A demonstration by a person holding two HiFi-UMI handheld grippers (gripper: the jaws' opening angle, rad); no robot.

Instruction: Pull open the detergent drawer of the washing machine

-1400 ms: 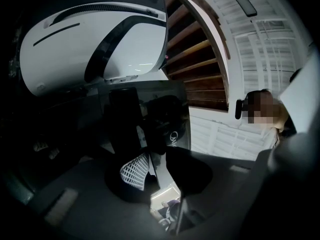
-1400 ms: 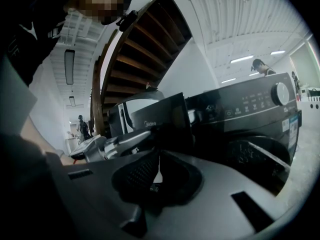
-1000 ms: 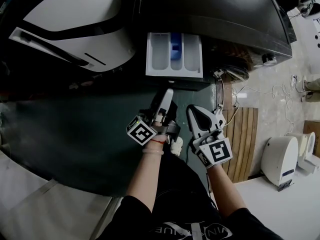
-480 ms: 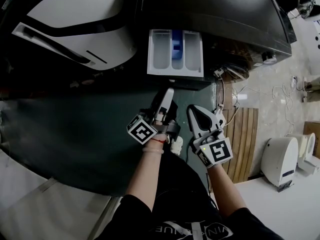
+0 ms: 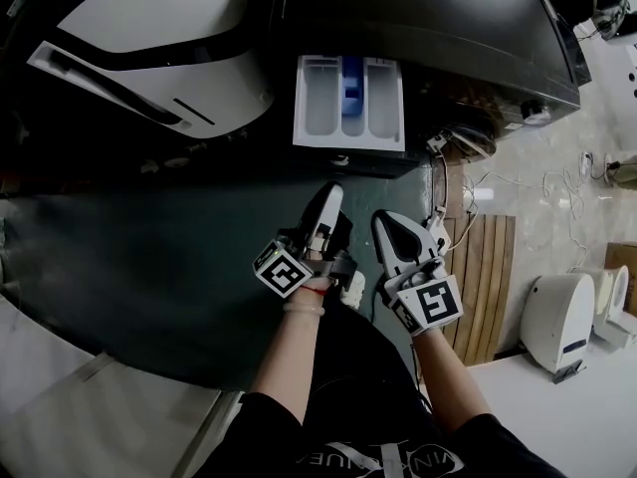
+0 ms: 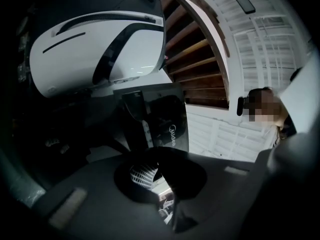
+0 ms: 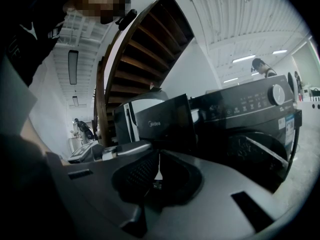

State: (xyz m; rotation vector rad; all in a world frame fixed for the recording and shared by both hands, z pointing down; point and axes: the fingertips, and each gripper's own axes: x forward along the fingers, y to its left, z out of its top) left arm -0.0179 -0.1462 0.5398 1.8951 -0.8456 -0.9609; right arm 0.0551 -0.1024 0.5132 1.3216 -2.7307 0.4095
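Note:
The white detergent drawer (image 5: 348, 103), with a blue insert, stands pulled out from the black washing machine (image 5: 428, 18). Its dark front panel shows in the left gripper view (image 6: 167, 124) and in the right gripper view (image 7: 165, 119). My left gripper (image 5: 330, 195) hangs just short of the drawer front, shut with nothing between its jaws (image 6: 152, 171). Beside it on the right, my right gripper (image 5: 385, 225) is also shut and empty (image 7: 155, 171). Neither gripper touches the drawer.
A white rounded appliance (image 5: 149, 38) stands left of the washing machine. A wooden slat mat (image 5: 478, 277), white bins (image 5: 562, 317) and loose cables (image 5: 557, 177) lie on the floor to the right. The washer's round door (image 7: 250, 154) is below its dial (image 7: 275, 94).
My left gripper has drawn back a little from the drawer toward me and its jaws have come together. The drawer stays open and the right gripper has not moved.

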